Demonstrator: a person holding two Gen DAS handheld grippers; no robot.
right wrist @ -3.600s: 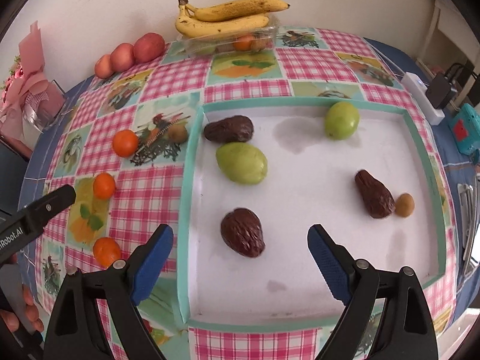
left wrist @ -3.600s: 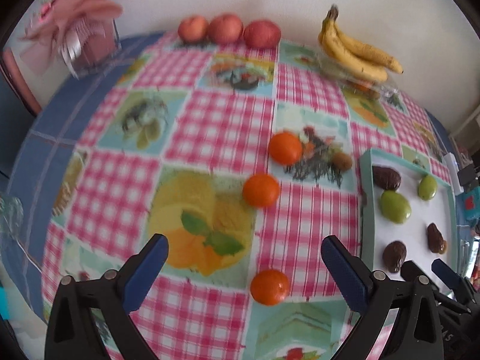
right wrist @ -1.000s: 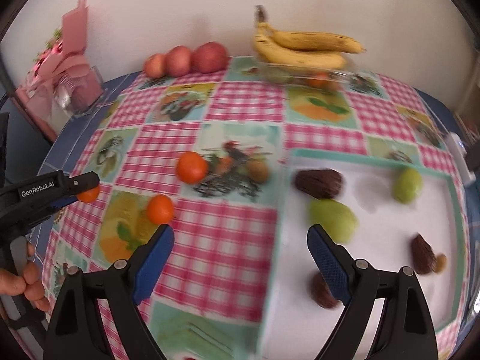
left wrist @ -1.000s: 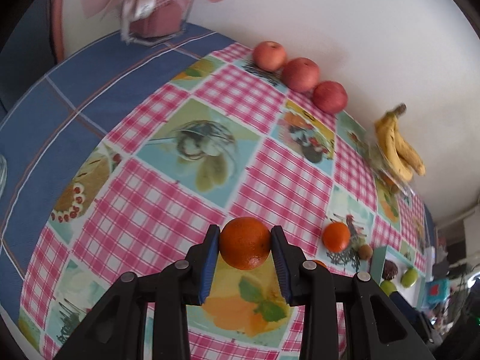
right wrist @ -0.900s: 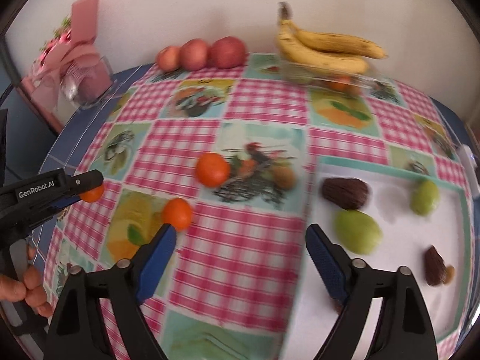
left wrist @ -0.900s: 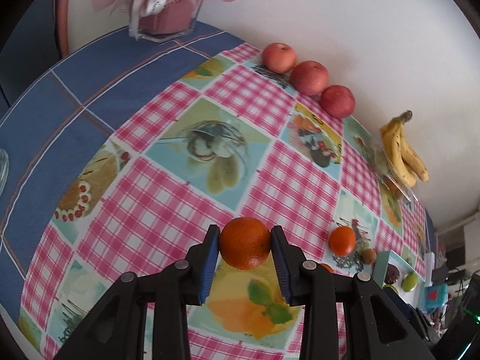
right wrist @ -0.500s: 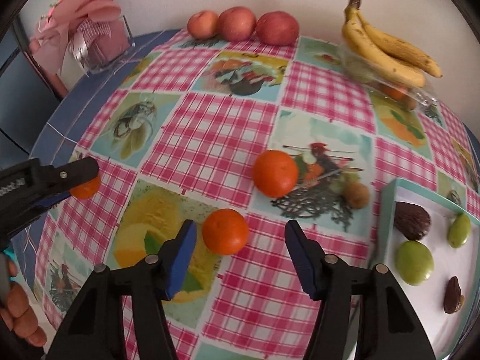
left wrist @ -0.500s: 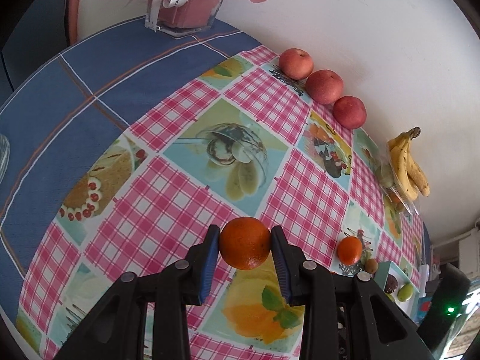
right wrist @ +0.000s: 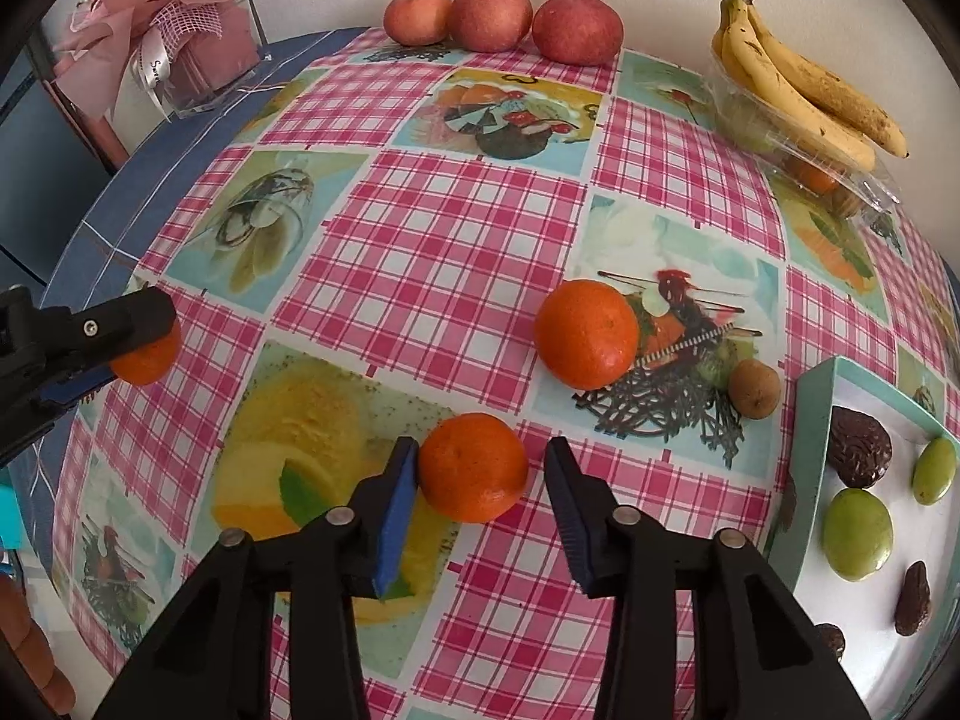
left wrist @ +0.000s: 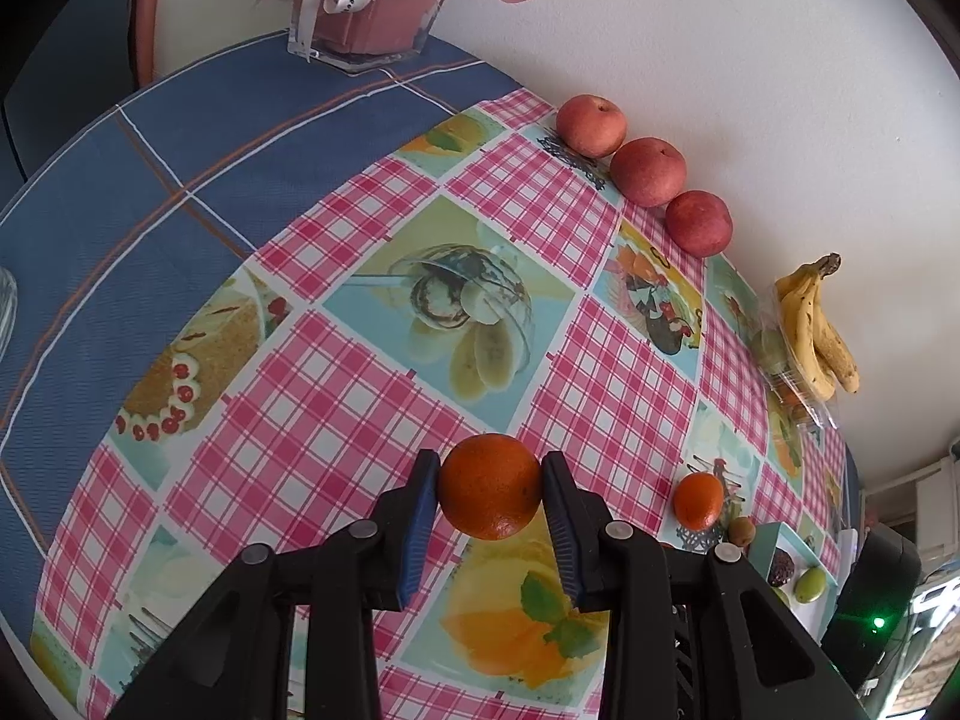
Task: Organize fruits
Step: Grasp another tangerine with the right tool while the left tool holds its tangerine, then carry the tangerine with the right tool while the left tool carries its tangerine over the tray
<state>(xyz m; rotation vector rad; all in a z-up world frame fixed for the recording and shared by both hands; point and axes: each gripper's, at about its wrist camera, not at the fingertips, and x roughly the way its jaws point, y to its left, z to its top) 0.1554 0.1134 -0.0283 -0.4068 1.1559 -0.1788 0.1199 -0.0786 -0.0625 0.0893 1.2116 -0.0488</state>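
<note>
Checked tablecloth [right wrist: 432, 252]; pink gift box [left wrist: 375, 18]

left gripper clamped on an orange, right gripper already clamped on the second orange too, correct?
Not quite. The left gripper is clamped on an orange, but the right gripper is open: in the right wrist view its fingers straddle the second orange, with a gap at the right finger.
</note>
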